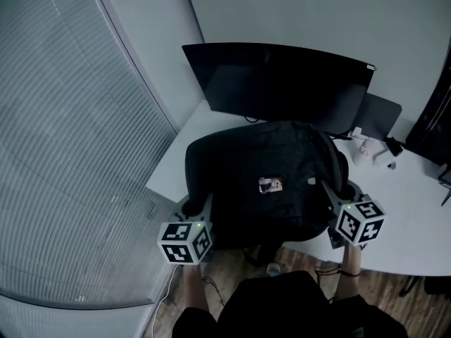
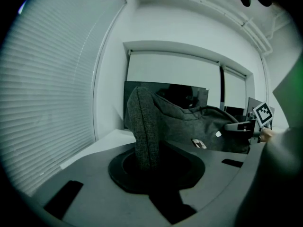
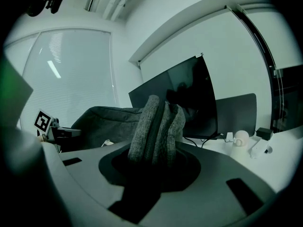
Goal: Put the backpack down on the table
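Note:
A dark grey backpack [image 1: 264,178] lies flat on the white table [image 1: 416,217] in front of a monitor, with a small tag on its top face. My left gripper [image 1: 201,213] is shut on a fold of the backpack's fabric [image 2: 144,126] at its near left corner. My right gripper [image 1: 337,201] is shut on bunched fabric [image 3: 158,126] at the near right corner. In the left gripper view the backpack [image 2: 199,122] stretches away toward the right gripper's marker cube [image 2: 262,112]. The right gripper view shows the backpack [image 3: 109,122] stretching toward the other cube [image 3: 42,122].
A large dark monitor [image 1: 282,83] stands right behind the backpack. A second dark screen [image 1: 380,115] and small white items [image 1: 363,150] sit at the table's back right. Window blinds [image 1: 70,153] fill the left. The person's dark torso [image 1: 282,305] is at the table's near edge.

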